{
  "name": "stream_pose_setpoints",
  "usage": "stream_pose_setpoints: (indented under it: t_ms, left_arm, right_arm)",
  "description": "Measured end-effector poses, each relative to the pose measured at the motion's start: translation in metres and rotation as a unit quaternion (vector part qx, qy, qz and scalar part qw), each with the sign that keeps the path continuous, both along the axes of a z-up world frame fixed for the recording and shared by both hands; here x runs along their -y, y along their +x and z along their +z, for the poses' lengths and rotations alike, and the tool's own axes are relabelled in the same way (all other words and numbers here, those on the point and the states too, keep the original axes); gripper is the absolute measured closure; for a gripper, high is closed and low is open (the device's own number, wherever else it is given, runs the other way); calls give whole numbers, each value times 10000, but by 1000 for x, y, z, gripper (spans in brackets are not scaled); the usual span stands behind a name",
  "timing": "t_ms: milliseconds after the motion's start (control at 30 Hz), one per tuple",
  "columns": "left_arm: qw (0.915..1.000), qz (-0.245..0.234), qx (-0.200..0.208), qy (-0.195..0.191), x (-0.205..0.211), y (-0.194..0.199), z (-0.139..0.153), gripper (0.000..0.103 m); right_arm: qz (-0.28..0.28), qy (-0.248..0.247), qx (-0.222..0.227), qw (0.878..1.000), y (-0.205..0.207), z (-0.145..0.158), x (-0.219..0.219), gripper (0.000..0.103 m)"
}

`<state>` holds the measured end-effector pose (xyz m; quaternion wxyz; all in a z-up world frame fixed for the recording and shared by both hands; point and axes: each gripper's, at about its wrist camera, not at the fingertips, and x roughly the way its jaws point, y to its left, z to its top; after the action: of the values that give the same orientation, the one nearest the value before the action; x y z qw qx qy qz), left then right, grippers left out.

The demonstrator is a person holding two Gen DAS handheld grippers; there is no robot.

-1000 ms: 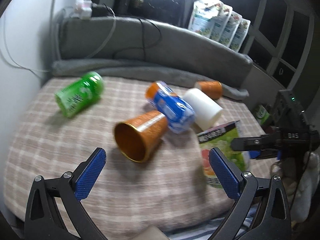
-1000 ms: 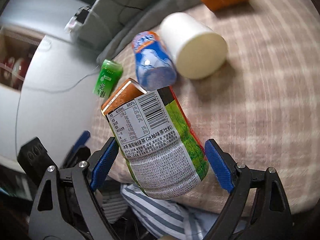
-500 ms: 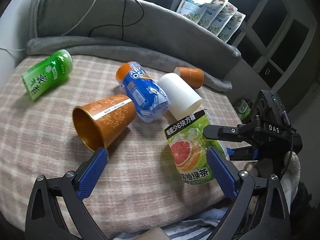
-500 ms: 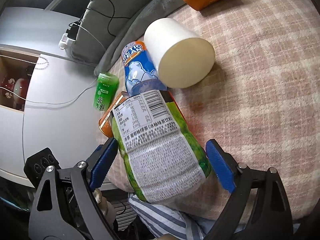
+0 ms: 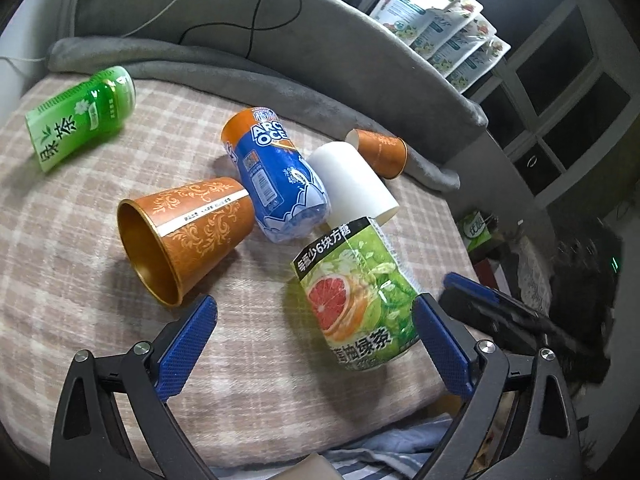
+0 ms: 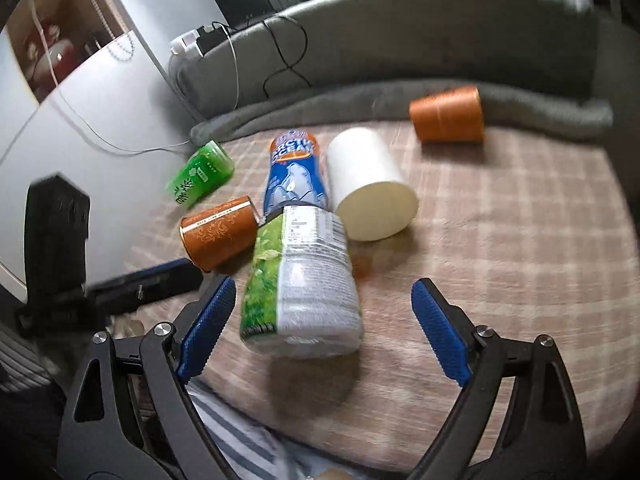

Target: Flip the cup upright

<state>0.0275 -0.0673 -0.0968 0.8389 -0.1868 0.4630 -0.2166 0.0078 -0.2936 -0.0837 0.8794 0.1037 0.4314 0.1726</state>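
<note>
Orange cup (image 5: 188,236) lies on its side mid-bed (image 5: 60,280), touching the blue bottle (image 5: 276,184). Both tongs, left (image 5: 314,346) and right (image 6: 320,320), are spread wide, holding nothing.

A green tea can (image 5: 80,114), a blue bottle (image 5: 276,184) — both lying on the checked blanket (image 5: 260,360).
</note>
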Motion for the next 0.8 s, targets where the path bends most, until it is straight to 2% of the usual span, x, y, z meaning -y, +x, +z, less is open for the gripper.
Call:
stream_pose_setpoints:
  t_ms: [300,500,800]
  left_arm:
    - [9986,60,-409,-330,9,13,-5,6]
    - [9940,163,-840,-675,12,24,-12,6]
    - [9883,223,-1259,-832,23,36,-28,9]
  right_arm:
    - [-407,91,63,9991,-24,-1,34,11]
    - [-541,150,40,9984,-31,-6,41,11]
    - [-692,192,67,9974,-34,-9,54,11]
